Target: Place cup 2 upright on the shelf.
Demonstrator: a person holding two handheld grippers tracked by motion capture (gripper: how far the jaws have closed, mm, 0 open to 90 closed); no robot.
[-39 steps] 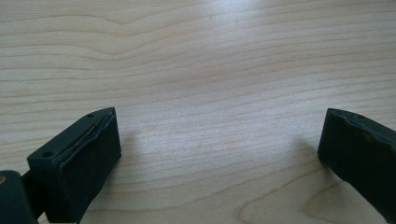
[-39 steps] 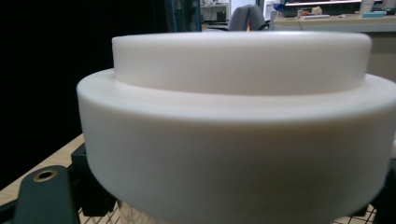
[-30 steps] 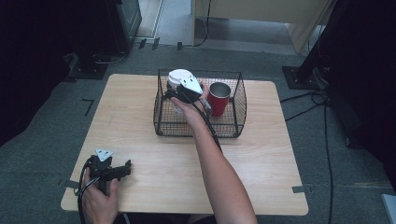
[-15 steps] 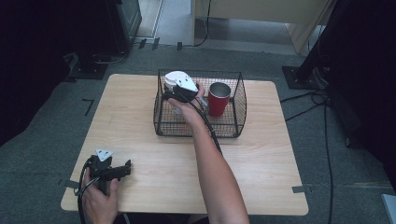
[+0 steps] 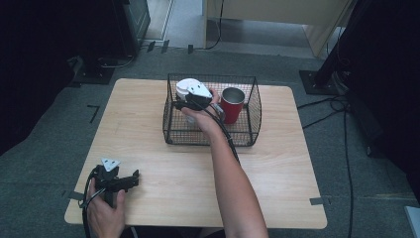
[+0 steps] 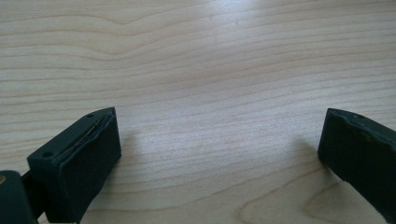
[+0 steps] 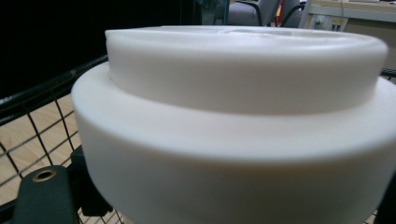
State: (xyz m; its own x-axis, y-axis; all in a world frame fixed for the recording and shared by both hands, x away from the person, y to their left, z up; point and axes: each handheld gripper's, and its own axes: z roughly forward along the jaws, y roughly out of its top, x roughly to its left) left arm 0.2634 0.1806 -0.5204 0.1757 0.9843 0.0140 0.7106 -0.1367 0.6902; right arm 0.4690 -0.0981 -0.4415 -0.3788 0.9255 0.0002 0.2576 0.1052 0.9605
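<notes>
Over the left half of the black wire basket [image 5: 213, 140], my right gripper [image 5: 185, 97] is shut on a white bowl [image 5: 182, 87]. Seen close up in the right gripper view, the white bowl [image 7: 233, 116] is turned bottom up, with one black finger [image 7: 44, 196] beside its lower left edge. A red cup [image 5: 232, 104] stands upright in the basket's right half, just right of my hand. My left gripper [image 5: 132, 179] rests near the table's front left corner. In the left gripper view it [image 6: 219, 135] stands open over bare wood, nothing between the jaws.
The wooden table [image 5: 282, 163] carries the basket at its far middle. Cables trail from both grippers, the right one running back over the basket's front wall. Grey carpet, dark stands and floor cables surround the table.
My right hand has edged the white bowl slightly to the left inside the basket. The left gripper has stayed where it was.
</notes>
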